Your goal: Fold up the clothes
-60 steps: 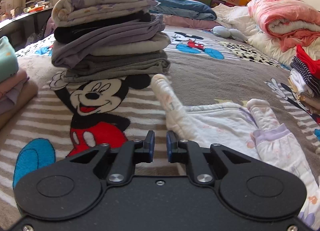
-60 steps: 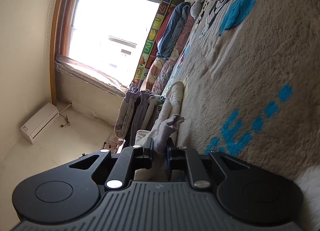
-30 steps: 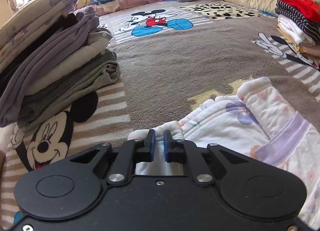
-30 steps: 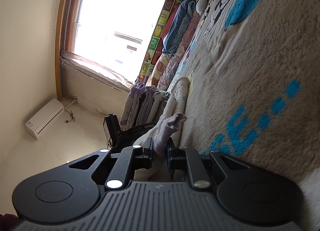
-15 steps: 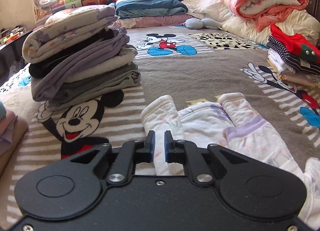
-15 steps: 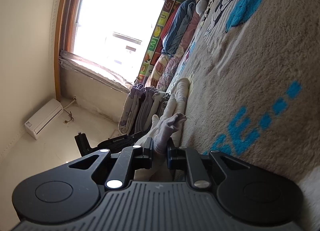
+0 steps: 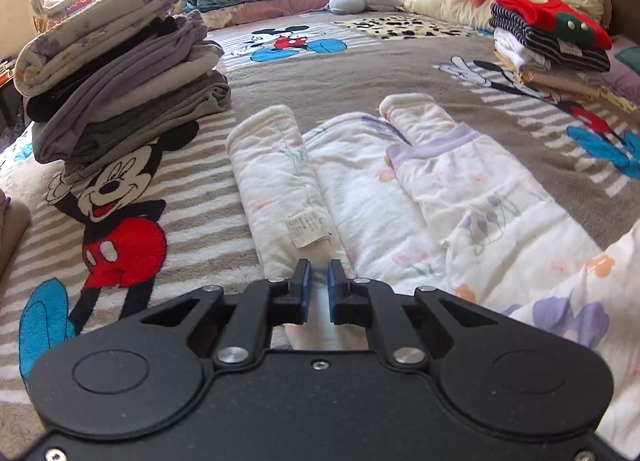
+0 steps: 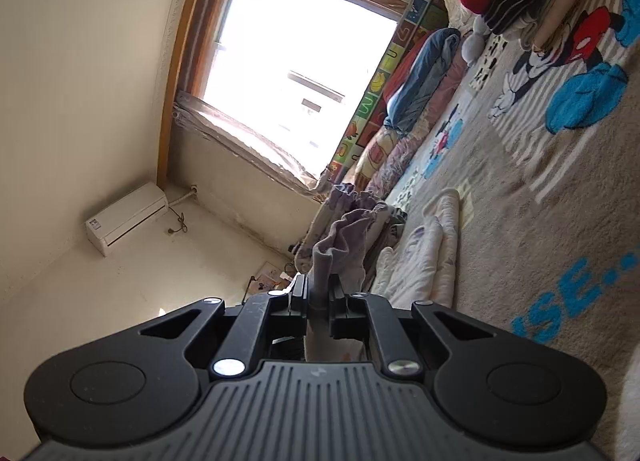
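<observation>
1. The garment, white with pastel flowers and lilac trim, lies on the blanket across the centre and lower right of the left wrist view.
2. Its long axis runs from the lower right towards the upper centre of that frame; two padded tube ends point away from the camera, up the frame.
3. The left gripper is at the bottom centre, fingers a narrow slot apart with white fabric between them; whether they pinch it I cannot tell.
4. The right gripper is clamped on a bunched lilac edge of the garment, which rises above its fingers in that tilted view.
5. A folded stack sits in the upper left, another pile in the upper right.
6. A window fills the upper centre of the right wrist view.
</observation>
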Demonstrator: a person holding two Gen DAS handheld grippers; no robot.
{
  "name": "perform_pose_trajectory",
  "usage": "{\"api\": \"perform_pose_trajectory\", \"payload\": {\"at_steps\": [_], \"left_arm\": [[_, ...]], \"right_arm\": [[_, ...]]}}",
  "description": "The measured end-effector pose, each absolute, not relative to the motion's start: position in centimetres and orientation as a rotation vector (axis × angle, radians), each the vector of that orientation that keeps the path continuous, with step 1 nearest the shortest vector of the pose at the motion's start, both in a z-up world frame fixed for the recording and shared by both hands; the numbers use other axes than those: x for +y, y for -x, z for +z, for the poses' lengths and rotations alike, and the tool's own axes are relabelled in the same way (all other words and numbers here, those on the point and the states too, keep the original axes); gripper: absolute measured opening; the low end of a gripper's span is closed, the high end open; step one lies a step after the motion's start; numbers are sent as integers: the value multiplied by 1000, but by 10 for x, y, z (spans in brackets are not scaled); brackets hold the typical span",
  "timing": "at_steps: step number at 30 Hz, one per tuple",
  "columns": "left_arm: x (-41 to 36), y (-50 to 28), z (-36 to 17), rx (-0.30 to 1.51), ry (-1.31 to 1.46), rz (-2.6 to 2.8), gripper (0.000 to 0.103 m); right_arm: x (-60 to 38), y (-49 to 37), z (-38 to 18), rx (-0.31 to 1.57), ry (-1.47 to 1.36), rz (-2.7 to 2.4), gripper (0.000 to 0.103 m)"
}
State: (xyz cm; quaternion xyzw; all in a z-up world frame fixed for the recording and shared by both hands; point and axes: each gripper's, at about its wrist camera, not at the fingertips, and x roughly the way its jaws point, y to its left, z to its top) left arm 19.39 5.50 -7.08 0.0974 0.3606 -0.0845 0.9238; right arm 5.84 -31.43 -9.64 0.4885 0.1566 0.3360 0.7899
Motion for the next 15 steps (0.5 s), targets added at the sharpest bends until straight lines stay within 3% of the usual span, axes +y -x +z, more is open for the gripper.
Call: {"api": "perform_pose_trajectory", "payload": {"at_steps": [6,15], "left_arm": [[70,-192,-48,690,-80,-191,5],[94,-248,-50,684,51,-87,5]], "right_arm": [[-319,-64,-151,503,-1142,504,11],[-303,-64,-164,485,-1024,518,11]]}}
